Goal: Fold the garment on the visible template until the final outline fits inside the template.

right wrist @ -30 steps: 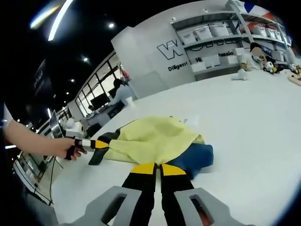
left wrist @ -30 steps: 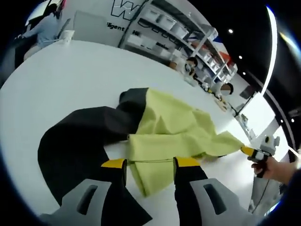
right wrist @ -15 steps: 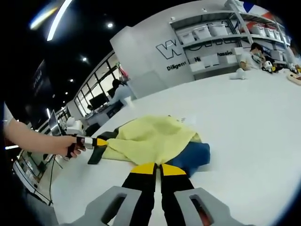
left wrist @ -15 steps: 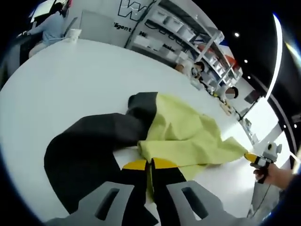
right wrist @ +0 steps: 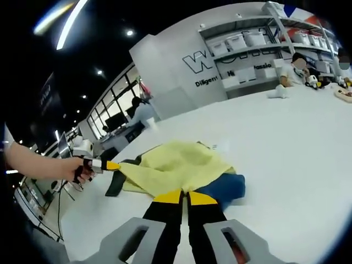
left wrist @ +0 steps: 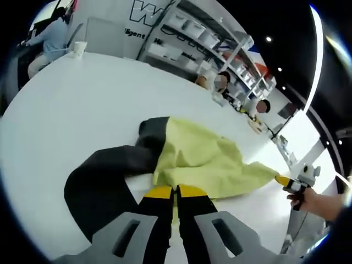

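A yellow-green garment point(left wrist: 203, 159) lies rumpled on the white table, partly over a black template sheet point(left wrist: 102, 187). My left gripper point(left wrist: 175, 191) is shut on the garment's near edge and holds it slightly raised. In the right gripper view the garment point(right wrist: 176, 164) lies over a blue patch of sheet point(right wrist: 224, 187), and my right gripper point(right wrist: 185, 196) is shut on the cloth's edge there. The right gripper point(left wrist: 288, 180) pinches the garment's far corner at the right of the left gripper view. The left gripper point(right wrist: 109, 165), in a hand point(right wrist: 52, 168), grips the opposite end beside a black strip point(right wrist: 115, 184).
The white table point(left wrist: 71, 104) stretches wide around the garment. A white cup point(left wrist: 80, 48) stands at its far edge near a seated person point(left wrist: 49, 38). Shelves with boxes point(right wrist: 247, 41) and more people line the back wall.
My left gripper went from open beside the garment's near edge to shut on it, then drew the cloth up and taut. My right gripper stayed shut on its end.
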`<state>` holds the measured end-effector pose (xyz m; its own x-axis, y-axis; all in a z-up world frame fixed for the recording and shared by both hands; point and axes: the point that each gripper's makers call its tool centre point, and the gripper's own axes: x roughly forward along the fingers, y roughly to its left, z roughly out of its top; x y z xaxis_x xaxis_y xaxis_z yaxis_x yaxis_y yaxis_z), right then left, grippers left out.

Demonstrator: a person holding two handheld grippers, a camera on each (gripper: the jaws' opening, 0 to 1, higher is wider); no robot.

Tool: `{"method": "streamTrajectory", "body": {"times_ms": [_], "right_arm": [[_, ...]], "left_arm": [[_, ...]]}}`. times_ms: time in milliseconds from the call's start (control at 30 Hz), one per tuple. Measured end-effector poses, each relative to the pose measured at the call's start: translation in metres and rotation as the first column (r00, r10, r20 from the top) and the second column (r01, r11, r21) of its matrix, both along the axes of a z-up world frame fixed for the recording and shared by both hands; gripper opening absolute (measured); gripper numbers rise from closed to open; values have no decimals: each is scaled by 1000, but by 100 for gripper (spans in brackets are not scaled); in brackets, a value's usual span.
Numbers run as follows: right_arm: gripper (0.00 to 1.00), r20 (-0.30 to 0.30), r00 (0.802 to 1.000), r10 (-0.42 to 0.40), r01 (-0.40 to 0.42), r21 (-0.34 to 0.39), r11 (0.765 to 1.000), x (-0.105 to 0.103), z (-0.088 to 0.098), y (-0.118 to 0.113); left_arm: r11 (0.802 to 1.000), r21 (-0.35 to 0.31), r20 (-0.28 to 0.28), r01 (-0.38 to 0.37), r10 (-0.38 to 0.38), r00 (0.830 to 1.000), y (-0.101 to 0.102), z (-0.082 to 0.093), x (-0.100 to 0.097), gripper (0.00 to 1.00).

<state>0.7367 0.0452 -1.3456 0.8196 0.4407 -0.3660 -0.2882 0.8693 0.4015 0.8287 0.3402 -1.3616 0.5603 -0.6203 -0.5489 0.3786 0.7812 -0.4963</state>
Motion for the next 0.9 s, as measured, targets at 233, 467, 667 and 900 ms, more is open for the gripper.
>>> {"method": "streamTrajectory", "body": {"times_ms": [233, 467, 667, 900], "right_arm": [[0, 34, 999, 0, 0, -1, 1000, -13, 28, -2], [0, 76, 997, 21, -20, -8, 1000, -31, 59, 0], [0, 94, 995, 33, -31, -21, 999, -45, 77, -1], [0, 95, 994, 61, -57, -45, 997, -67, 86, 0]], "left_arm": [[999, -36, 20, 27, -26, 999, -2, 37, -24, 0], [996, -73, 33, 46, -44, 998, -4, 70, -48, 0], [994, -100, 36, 52, -49, 998, 0, 94, -69, 0], [993, -106, 47, 44, -39, 998, 15, 103, -102, 0]]}}
